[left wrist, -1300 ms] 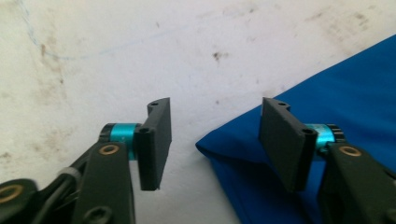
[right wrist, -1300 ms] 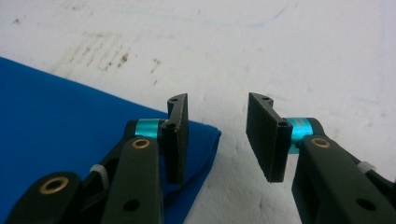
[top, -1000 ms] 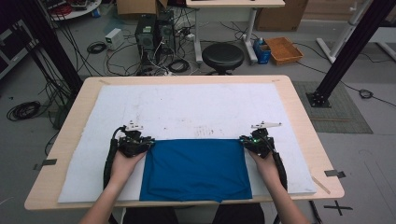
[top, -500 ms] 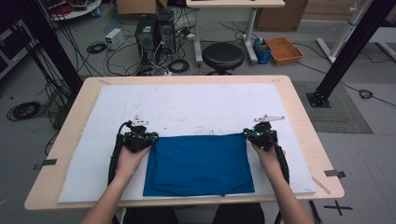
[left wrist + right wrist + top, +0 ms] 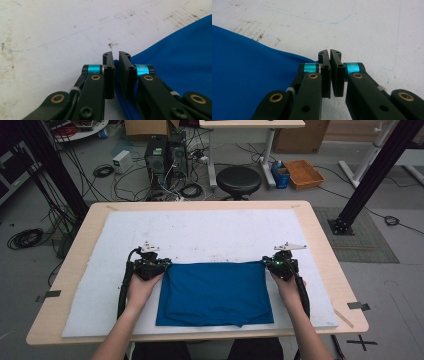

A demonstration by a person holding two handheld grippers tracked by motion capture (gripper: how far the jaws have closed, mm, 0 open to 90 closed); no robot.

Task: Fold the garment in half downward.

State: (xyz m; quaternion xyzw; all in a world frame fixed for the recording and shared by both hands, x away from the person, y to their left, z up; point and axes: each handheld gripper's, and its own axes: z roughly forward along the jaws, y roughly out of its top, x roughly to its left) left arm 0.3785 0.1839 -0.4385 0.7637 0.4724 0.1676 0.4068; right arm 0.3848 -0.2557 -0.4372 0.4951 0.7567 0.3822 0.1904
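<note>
Blue cloth (image 5: 215, 292) flat on white mat (image 5: 200, 235), near edge of worktop (image 5: 320, 250). Left tool (image 5: 116, 58) and right tool (image 5: 329, 56) each clenched on a far corner. Mid-fold, apparently. Next: likely carry both corners evenly, keeping edge taut.

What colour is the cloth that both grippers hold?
Plain blue cloth, without pattern; it shows best in the high view.
</note>
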